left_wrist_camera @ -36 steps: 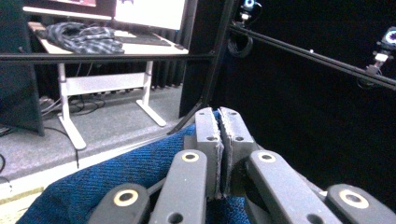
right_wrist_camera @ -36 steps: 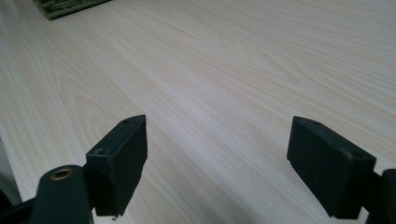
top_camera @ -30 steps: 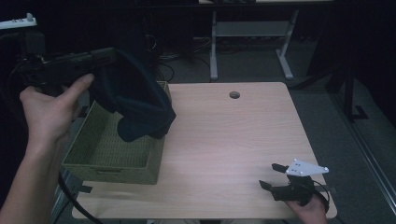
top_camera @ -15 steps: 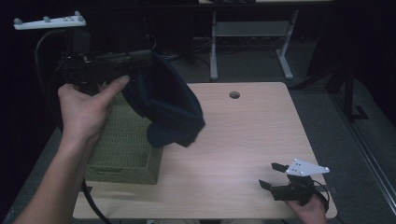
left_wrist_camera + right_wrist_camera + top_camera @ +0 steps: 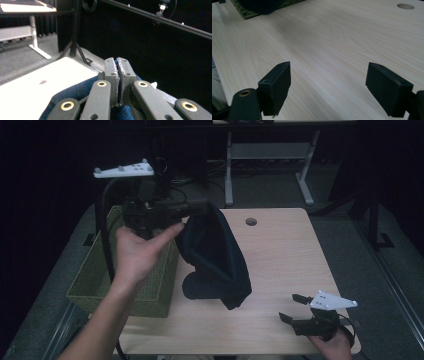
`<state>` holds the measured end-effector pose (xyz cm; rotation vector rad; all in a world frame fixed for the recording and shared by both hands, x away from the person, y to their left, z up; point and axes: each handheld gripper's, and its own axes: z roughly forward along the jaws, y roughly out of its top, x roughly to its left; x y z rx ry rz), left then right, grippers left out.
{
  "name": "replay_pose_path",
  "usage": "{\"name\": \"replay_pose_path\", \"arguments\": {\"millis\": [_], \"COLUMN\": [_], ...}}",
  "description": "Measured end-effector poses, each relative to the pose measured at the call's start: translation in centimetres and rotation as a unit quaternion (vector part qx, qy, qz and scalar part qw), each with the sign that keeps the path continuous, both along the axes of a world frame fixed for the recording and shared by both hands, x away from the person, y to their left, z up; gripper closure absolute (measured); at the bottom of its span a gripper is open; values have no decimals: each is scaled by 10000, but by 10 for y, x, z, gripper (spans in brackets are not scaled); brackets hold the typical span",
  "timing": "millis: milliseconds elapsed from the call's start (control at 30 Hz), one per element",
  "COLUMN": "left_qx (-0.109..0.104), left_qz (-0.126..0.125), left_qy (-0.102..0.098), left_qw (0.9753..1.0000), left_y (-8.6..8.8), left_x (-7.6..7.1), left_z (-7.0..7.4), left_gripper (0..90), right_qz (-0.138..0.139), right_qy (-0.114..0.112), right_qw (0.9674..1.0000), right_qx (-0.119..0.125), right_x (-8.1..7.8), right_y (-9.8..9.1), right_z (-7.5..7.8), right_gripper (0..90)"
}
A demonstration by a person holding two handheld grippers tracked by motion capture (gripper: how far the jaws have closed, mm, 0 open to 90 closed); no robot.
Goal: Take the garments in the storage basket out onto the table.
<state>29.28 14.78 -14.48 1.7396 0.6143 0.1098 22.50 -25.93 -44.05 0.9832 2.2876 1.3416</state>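
A dark navy cloth [image 5: 220, 260] hangs from my left gripper [image 5: 204, 208], which a hand holds level above the table's left half. In the left gripper view the pads [image 5: 112, 67] are pressed together with a strip of the blue cloth [image 5: 75, 92] pinched between them. The cloth's lower end droops to the wooden table [image 5: 285, 260]; I cannot tell if it touches. My right gripper [image 5: 290, 307] rests at the front right corner, jaws wide apart [image 5: 327, 82] over bare wood with nothing between them.
A green woven basket [image 5: 95, 280] stands at the table's left edge, partly behind the left forearm. A round cable hole [image 5: 251, 221] is in the far middle of the tabletop. Dark floor and white desk legs [image 5: 305, 180] lie beyond the table.
The left hand has carried the cloth rightward and a little down, from above the basket to over the tabletop. The right gripper has stayed in place.
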Motion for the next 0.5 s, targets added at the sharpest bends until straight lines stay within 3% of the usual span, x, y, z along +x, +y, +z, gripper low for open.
{"name": "replay_pose_path", "arguments": {"millis": [167,500], "left_qx": [27,2], "left_qz": [-91,-44], "left_qy": [246,669], "left_qw": [9997,9978], "left_y": [-11,-22], "left_x": [9,33], "left_z": [-25,-64], "left_gripper": [876,876], "right_qz": [10,88], "right_qy": [-40,-101], "right_qw": [10000,9999], "right_qx": [25,69], "right_x": [0,-2], "right_y": [-1,4], "right_z": [0,5], "right_gripper": [199,198]}}
